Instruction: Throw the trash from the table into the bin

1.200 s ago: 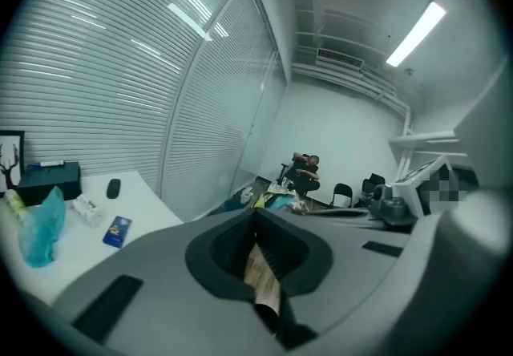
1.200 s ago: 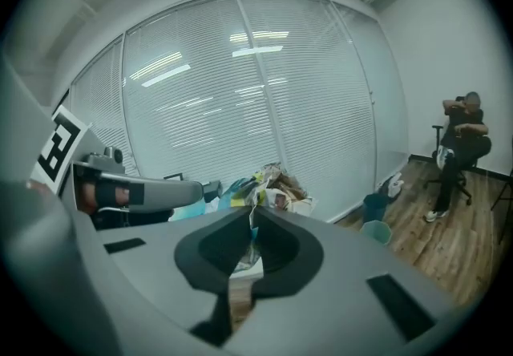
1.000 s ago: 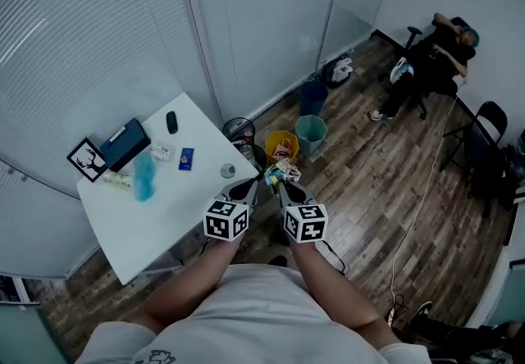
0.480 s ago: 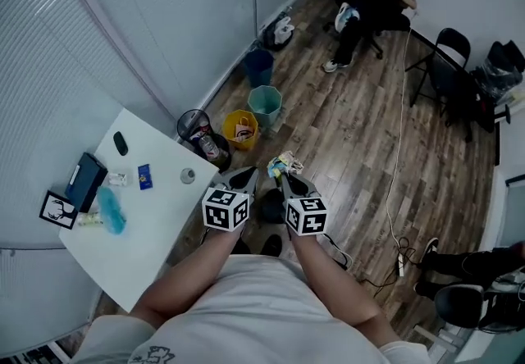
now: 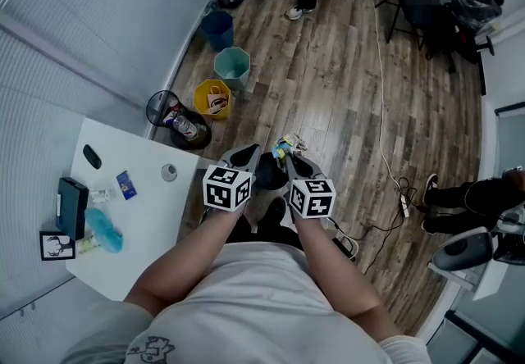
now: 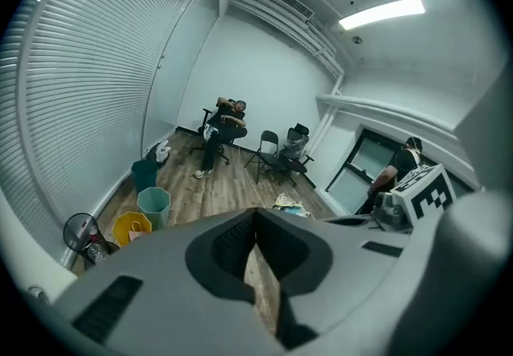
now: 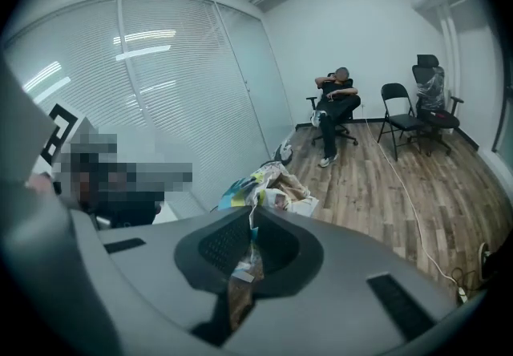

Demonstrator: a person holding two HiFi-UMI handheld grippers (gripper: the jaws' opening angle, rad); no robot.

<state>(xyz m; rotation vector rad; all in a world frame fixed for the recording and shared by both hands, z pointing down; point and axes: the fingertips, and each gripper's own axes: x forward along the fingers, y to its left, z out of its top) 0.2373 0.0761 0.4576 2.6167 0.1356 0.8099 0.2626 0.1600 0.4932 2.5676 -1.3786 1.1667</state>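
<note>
Colourful wrapper, print unreadable, pinched by right gripper jaws; left gripper jaws together.

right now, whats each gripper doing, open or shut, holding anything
left gripper: closed, nothing between its jaws.
right gripper: closed on a crumpled wrapper.

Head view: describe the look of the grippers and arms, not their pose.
The left gripper and right gripper are grey, tapering to narrow jaws; each carries a white cube with black square markers. The arms are bare below a pale short-sleeved T-shirt.
</note>
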